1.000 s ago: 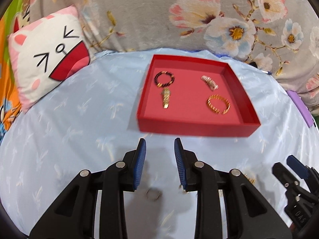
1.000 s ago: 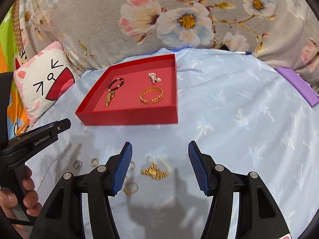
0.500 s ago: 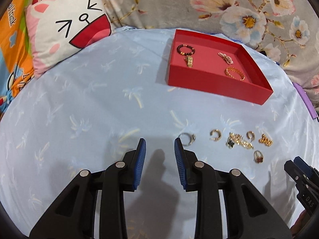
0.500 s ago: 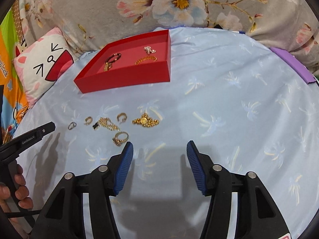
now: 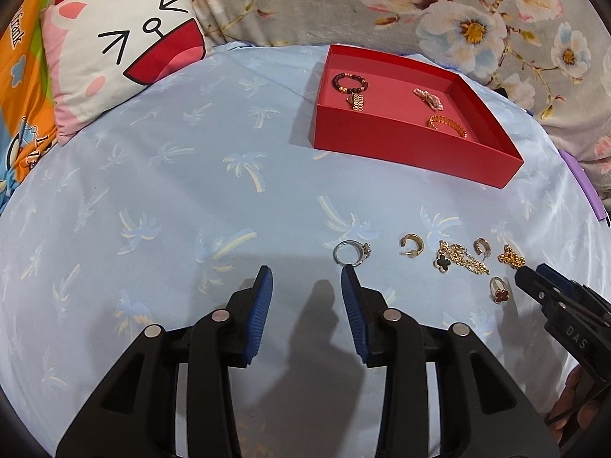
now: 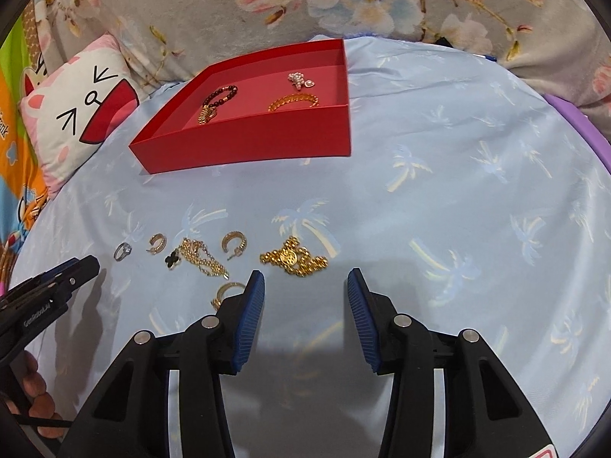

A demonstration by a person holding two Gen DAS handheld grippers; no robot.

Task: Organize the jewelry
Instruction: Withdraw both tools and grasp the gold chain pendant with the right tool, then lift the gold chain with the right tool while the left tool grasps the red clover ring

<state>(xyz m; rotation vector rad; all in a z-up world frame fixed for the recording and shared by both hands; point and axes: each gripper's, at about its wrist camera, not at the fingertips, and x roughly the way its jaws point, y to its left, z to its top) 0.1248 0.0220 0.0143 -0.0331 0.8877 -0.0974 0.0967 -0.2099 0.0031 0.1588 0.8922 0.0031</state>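
The left gripper [image 5: 305,278] hangs just above a pale blue cloth [image 5: 191,191] printed with palm trees. Its blue pads stand apart with nothing between them, and its jaws have just been opening. A silver ring [image 5: 350,252] lies just beyond its right pad. The right gripper [image 6: 305,282] is also spread and empty, its jaws having just been closing; a gold brooch [image 6: 294,257] lies just ahead of the gap.

Only the left wrist view shows the ring with a dark red flower [image 5: 500,292], near the right gripper's tip; in the right wrist view that ring is half hidden behind the left pad. Only the right wrist view shows fingers [image 6: 36,393] around the left gripper's handle.

Between ring and brooch lie two gold hoop earrings [image 6: 233,244] and a gold chain with a black clover [image 6: 198,259]. Farther off, an open red tray [image 5: 412,152] holds four bracelets. A cat-face cushion [image 5: 118,61] sits far left, against a grey floral fabric [image 6: 343,0] behind.
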